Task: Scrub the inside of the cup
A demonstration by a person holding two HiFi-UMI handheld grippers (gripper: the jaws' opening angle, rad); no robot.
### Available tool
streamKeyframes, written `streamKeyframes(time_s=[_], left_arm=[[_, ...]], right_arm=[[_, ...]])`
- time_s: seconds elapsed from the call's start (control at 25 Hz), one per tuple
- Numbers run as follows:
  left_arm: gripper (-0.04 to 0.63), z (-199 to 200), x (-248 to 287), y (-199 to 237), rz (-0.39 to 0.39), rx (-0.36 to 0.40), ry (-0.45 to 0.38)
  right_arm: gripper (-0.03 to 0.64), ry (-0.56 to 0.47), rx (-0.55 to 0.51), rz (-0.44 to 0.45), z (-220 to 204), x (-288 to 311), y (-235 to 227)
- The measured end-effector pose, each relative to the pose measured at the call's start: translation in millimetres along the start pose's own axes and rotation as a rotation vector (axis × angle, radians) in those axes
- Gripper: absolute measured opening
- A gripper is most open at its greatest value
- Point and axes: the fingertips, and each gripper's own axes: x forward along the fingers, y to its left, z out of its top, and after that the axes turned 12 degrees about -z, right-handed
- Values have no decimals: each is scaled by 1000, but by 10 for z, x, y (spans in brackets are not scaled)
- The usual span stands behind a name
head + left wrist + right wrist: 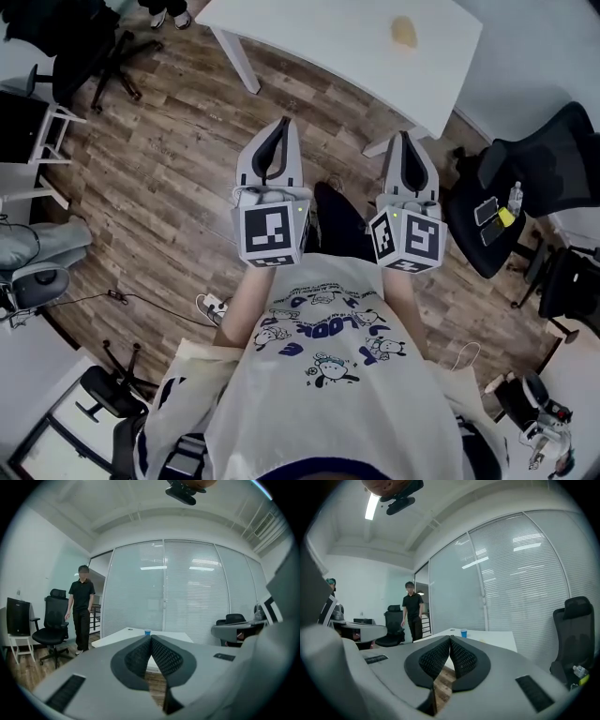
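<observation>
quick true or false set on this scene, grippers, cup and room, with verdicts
1. The left gripper is shut and empty. True.
2. The right gripper holds the blue cup. False: it is shut on nothing; the cup stands upright on the white table, apart from both grippers.
3. A person in black stands beside an office chair. True.
4. The floor is grey carpet. False: it is wood planks.

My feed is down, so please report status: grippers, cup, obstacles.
Left gripper shut, empty. Right gripper same. Blue cup far on white table, untouched. Person near table.
</observation>
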Motion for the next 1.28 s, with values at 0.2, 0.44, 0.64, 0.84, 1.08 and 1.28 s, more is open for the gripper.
streamKeyframes(time_s=[0.2,0.44,0.64,0.84,1.08,1.28], left_arm=[[32,-63,120,106,19,-12,23],[32,-35,394,296,34,-17,24],[32,18,795,448,46,-21,28],[32,105,1226,529,51,-20,32],[32,216,1702,620,53,-11,34],[32,195,1991,679,61,-16,53]], right_arm=[[28,20,1,10,-54,195,5],[28,31,7,19,-71,591,30],[28,36,10,22,-41,1021,-30],[28,33,11,21,39,1445,-169],[32,42,18,14,88,1949,-340],[35,41,20,26,116,2291,-413]])
